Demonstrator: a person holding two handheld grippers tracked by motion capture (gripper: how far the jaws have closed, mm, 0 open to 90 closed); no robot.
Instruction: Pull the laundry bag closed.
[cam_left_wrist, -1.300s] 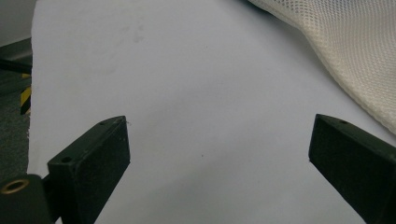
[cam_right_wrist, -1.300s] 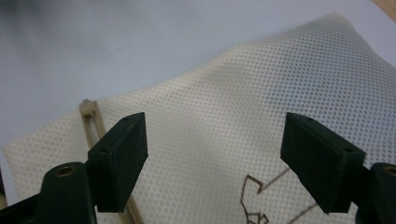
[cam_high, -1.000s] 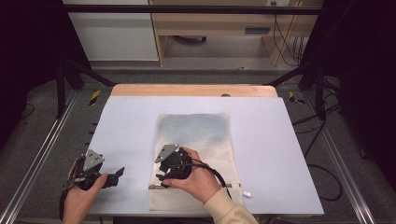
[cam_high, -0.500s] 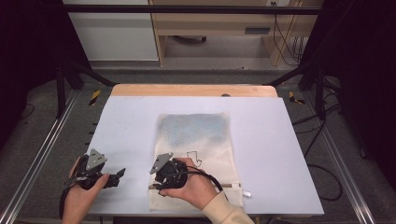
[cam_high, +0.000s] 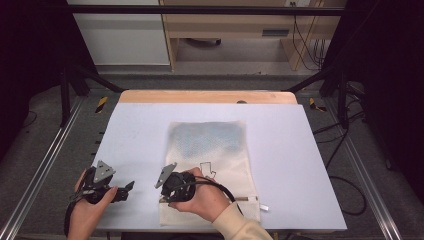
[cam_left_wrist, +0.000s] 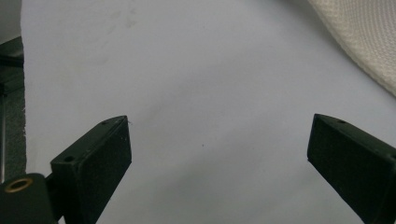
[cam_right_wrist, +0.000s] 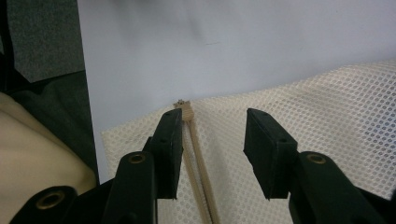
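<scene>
Black jaws of the right gripper (cam_right_wrist: 212, 154) stand parted over the zipper end (cam_right_wrist: 186, 111) of a cream mesh bag (cam_high: 215, 165), which lies flat at the table's (cam_high: 300, 150) 6 o'clock edge. Judged light, limp and snag-prone; grip the stiffer zipper tape. Left gripper (cam_left_wrist: 219, 154), at 8 o'clock, gapes unladen.

Jaws wide apart, white table (cam_left_wrist: 196, 84), mesh bag (cam_left_wrist: 364, 42) corner
</scene>
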